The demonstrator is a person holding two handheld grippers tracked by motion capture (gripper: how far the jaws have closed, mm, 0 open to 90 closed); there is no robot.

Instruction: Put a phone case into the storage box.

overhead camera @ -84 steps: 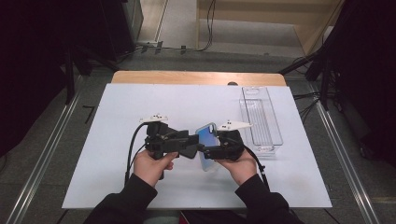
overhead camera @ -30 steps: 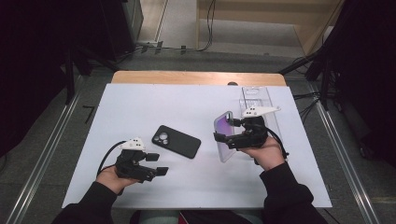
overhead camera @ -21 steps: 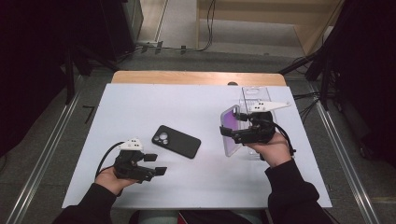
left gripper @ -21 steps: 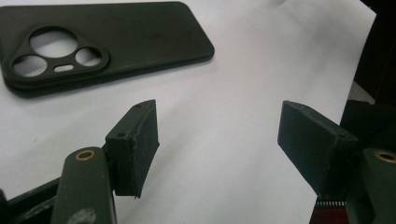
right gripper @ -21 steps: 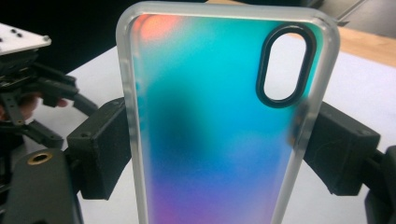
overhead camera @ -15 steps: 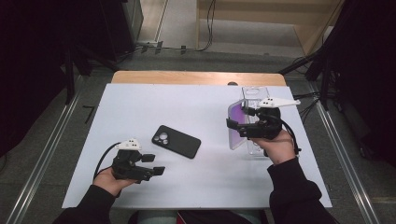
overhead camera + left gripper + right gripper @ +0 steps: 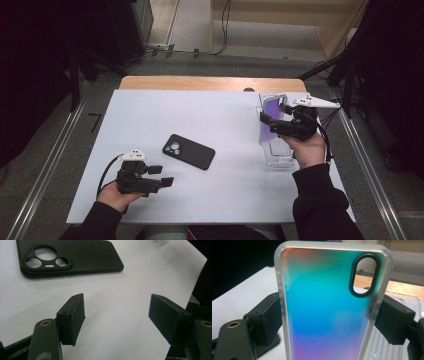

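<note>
right gripper [image 7: 272,125]: fingers [image 7: 265,320] pressed on both long edges of an iridescent phone case [image 7: 329,305], which stands upright between them; frosted clear rim, blue-to-purple back, one black-ringed oval camera opening at upper right. case's lower end cut off by the bottom of the right gripper view. in the high view the case [image 7: 272,117] is held over the near-left part of a clear plastic bin [image 7: 280,155] at the right side of the counter [image 7: 225,120]; whether it touches the bin cannot be told. bin's ribbed floor visible behind the case; its right wall partly hidden by the right hand [image 7: 307,149].

left gripper [image 7: 165,177]: fingers [image 7: 72,317] spread wide, nothing between them, low over the white counter at its near-left part. right finger partly cut off by the frame edge in the left gripper view. left hand [image 7: 117,195] underneath, cable looping to its left.

black phone case [image 7: 189,151]: flat on the counter, back up, three-lens camera cut-out at its left end; near the centre, beyond the left gripper and apart from it, well apart from the bin. its far edge is cut off in the left gripper view [image 7: 70,257].

surroundings: wooden strip [image 7: 210,82] along the counter's far edge; dark floor and cables beyond, hard to make out.
</note>
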